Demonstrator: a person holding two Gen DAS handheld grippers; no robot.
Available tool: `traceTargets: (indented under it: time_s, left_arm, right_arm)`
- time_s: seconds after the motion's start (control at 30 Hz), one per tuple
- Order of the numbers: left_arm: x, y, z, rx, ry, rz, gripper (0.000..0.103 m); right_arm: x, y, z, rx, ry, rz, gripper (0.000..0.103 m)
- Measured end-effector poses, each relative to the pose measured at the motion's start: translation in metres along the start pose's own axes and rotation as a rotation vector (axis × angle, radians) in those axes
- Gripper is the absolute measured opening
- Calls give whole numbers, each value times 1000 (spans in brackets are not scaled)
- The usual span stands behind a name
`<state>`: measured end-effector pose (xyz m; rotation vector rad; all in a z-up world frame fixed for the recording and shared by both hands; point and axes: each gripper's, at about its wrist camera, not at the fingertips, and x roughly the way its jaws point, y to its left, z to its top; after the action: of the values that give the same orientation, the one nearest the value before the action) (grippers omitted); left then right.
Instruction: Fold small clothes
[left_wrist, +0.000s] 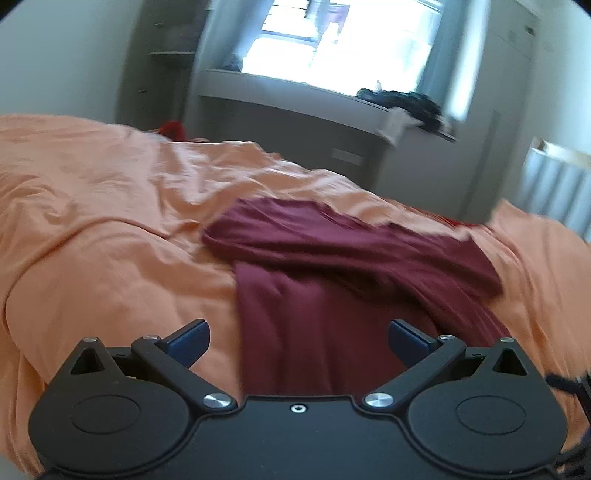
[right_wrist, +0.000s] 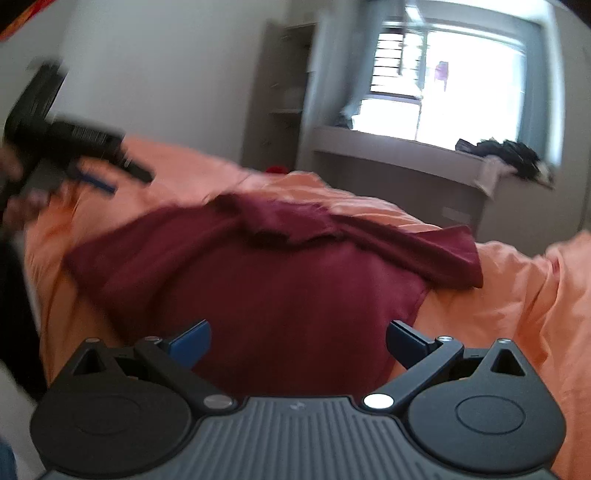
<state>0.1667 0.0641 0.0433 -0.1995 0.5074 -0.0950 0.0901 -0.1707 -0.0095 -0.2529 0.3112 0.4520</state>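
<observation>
A dark red garment (left_wrist: 332, 280) lies rumpled on the orange bed cover (left_wrist: 110, 221), with one sleeve folded across its upper part. My left gripper (left_wrist: 298, 341) is open and empty, held above the garment's near edge. My right gripper (right_wrist: 298, 341) is open and empty, held above the garment (right_wrist: 266, 280), whose sleeve (right_wrist: 424, 254) stretches right. The left gripper also shows in the right wrist view (right_wrist: 92, 173), blurred, above the bed's left side with its fingers apart.
The orange cover (right_wrist: 517, 295) is wrinkled all around the garment. Beyond the bed stand a grey desk (left_wrist: 295, 122) under a bright window, dark clothes (left_wrist: 406, 101) on its top, a shelf unit (right_wrist: 291, 92) and a white radiator (left_wrist: 554, 181).
</observation>
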Motion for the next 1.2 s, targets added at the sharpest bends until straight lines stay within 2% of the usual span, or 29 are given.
traceTargets:
  time_s: [0.2, 0.33, 0.5, 0.63, 0.7, 0.77, 0.8, 0.87, 0.93, 1.07, 1.2]
  left_arm:
    - [-27, -17, -40, 166, -26, -47, 102]
    - [-35, -20, -61, 267, 10, -102, 102]
    - [-43, -27, -81, 363, -11, -110, 102]
    - [-39, -34, -93, 455, -11, -73, 102]
    - [-37, -43, -103, 549, -14, -42, 102]
    - [-36, -52, -114, 656, -28, -9, 102]
    - [-34, -57, -120, 712, -35, 21, 102]
    - [-32, -64, -128, 782, -53, 61, 102]
    - [-29, -69, -132, 828, -79, 96, 102]
    - [-23, -75, -132, 882, -113, 165, 102]
    - [-14, -76, -125, 841, -96, 186, 96]
  right_arm:
    - [-5, 49, -32, -338, 140, -38, 103]
    - [9, 63, -45, -429, 251, -139, 103]
    - [26, 74, -52, -571, 269, -266, 103]
    - [29, 82, -52, -623, 259, -299, 101]
    - [27, 85, -47, -616, 233, -304, 86]
    - [24, 84, -43, -601, 227, -305, 59]
    - [21, 82, -39, -586, 221, -302, 51]
    - [13, 77, -32, -532, 194, -289, 16]
    - [0, 66, -20, -453, 140, -289, 8]
    - [-33, 44, 15, -261, -7, -313, 6]
    - [-58, 26, 37, -174, -91, -314, 6]
